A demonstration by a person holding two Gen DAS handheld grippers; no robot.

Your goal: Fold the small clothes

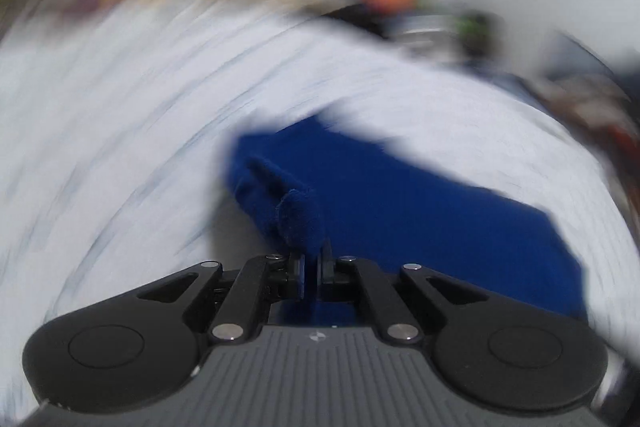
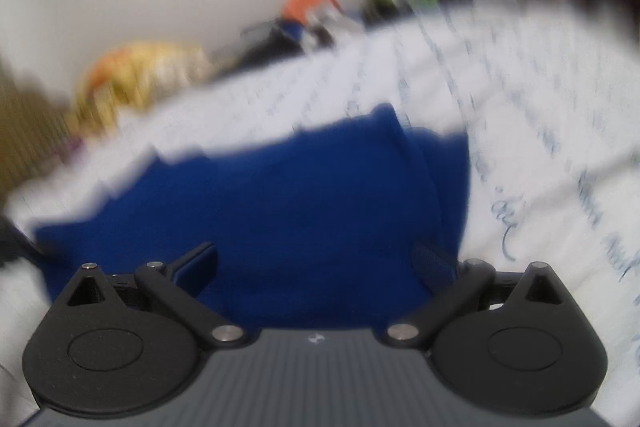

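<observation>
1. Motion blur smears the white patterned sheet [image 1: 120,127]; its print is unreadable.
2. Beyond the sheet, orange and yellow clutter [image 2: 140,71] can't be identified.
3. Blue garment [image 2: 280,207]: near edge hidden behind right hand-held gripper [image 2: 316,267] body.

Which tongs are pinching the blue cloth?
The left tongs. They are shut on a bunched-up bit of the blue cloth; the right tongs gape wide open above it.

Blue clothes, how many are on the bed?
1. The blue garment lies on the white sheet, one edge pinched in the left gripper. Blur may hide others.
</observation>
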